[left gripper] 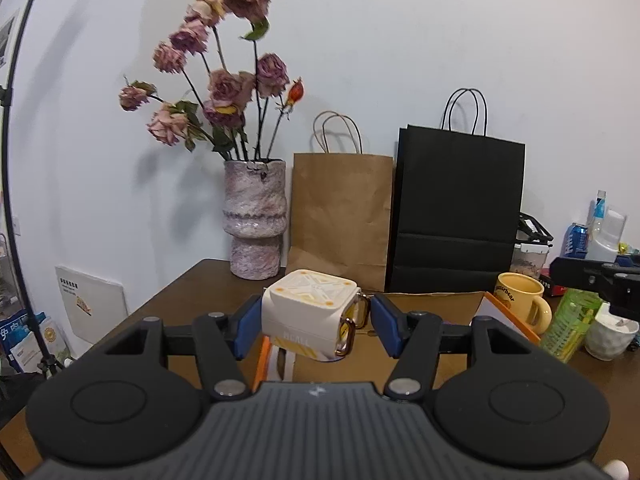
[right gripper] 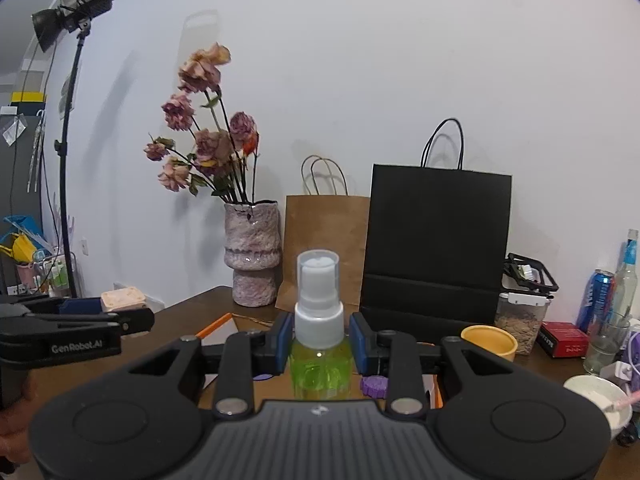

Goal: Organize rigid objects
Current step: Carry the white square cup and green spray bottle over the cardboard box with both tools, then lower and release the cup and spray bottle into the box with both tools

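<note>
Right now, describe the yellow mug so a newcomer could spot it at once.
Find the tall black paper bag standing against the wall at the back of the brown table. Just in front of its right corner sits the yellow mug, handle to the right, beside a green bottle. It is the only yellow cup; the white cup nearby has no handle.

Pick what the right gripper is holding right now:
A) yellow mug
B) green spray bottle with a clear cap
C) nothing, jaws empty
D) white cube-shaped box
B: in the right wrist view the right gripper has its blue pads against both sides of the green spray bottle, just below its white collar; the white cube-shaped box sits in the left gripper instead.
</note>
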